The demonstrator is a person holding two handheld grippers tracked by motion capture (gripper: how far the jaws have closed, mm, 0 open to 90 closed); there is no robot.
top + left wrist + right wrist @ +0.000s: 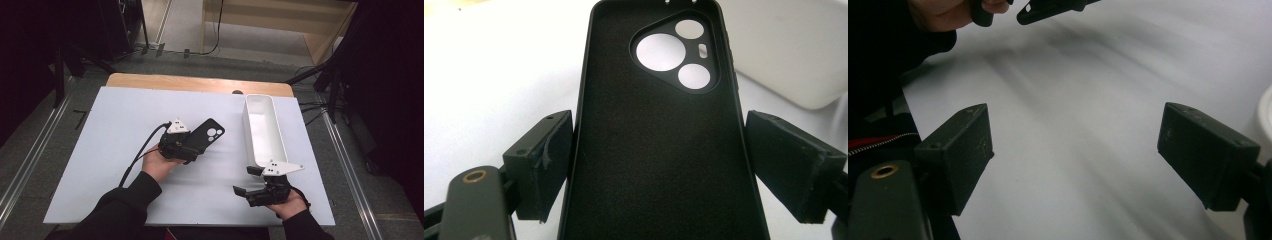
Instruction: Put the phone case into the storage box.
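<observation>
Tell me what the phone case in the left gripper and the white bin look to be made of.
Phone case: likely soft silicone or rubber with a matte black, felt-like lining; no glare, fine fuzzy texture inside. White bin: probably rigid moulded plastic, smooth and slightly glossy; thin, even walls with rounded corners.

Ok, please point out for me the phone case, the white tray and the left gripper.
phone case [659, 150]: left gripper view, on its dark inner face below the camera cut-outs.
white tray [276, 131]: high view, on its right long wall.
left gripper [194, 149]: high view, between its jaws, at the case's lower end.
</observation>
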